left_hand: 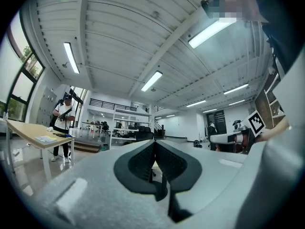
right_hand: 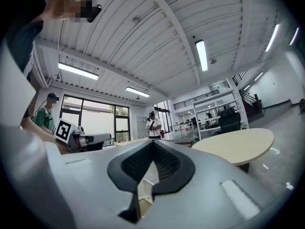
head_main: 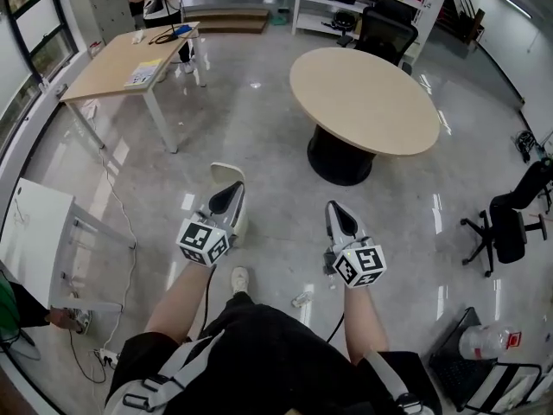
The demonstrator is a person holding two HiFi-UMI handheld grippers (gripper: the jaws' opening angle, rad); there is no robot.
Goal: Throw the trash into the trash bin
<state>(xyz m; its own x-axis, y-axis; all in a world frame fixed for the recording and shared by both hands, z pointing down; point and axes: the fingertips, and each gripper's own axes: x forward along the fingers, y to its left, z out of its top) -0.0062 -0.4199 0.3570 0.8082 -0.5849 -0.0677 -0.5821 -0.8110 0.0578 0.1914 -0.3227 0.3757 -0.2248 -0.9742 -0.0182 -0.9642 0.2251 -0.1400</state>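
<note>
Nearest: crumpled trash (head_main: 301, 299) on floor by our shoe (head_main: 239, 278), not picked up. Left gripper (head_main: 233, 188), right gripper (head_main: 337, 207): jaws closed, empty, held level, so we judge no grasp under way. White bin (head_main: 226, 168) just beyond left gripper, likely target. Round bench (head_main: 363, 98) far.

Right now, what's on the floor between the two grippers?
Nothing: head view shows bare floor between the left gripper and right gripper; a crumpled scrap lies lower, by the shoe.
</note>
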